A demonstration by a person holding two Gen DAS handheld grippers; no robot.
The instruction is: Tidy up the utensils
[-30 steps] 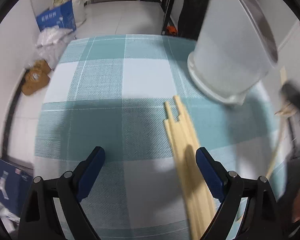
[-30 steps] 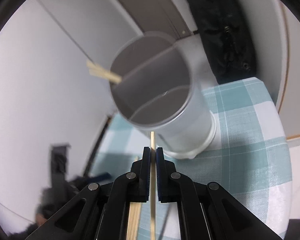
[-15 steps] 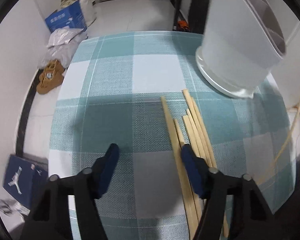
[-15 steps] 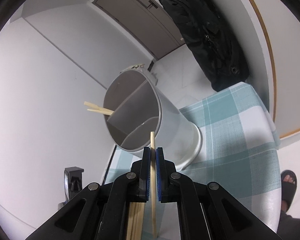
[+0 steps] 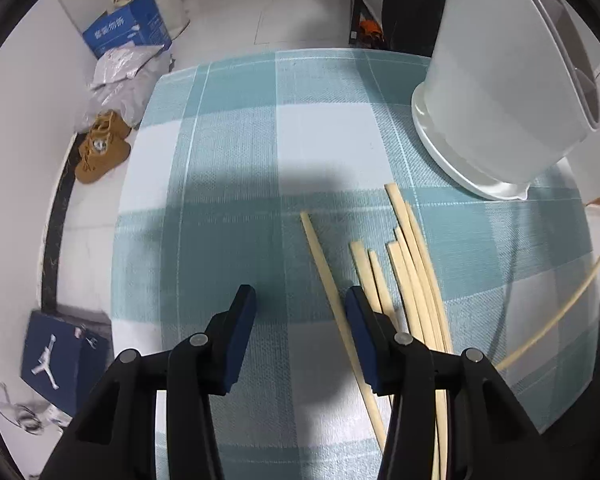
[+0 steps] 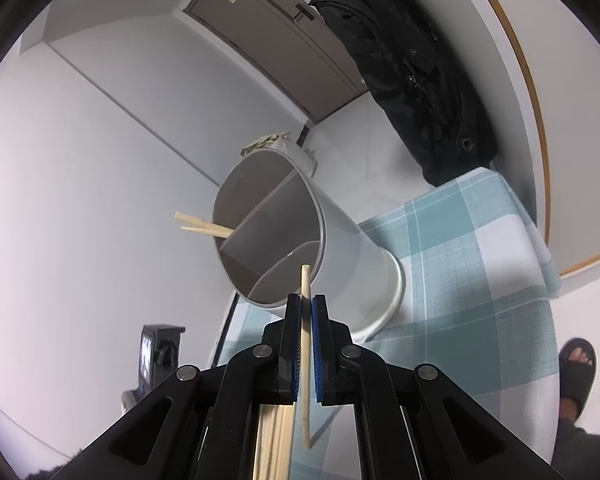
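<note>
Right tool (image 6: 306, 312), chopstick (image 6: 305, 280) end hidden

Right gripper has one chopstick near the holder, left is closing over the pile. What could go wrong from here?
1. The right gripper pinches a single wooden chopstick close to its tip, so the long free end may swing and miss the divided white utensil holder.
2. The left gripper has just been closing over one stray wooden chopstick, with its right finger against the fanned pile; it may scatter them or grab none.
3. Bumping the tall holder could tip it.
</note>
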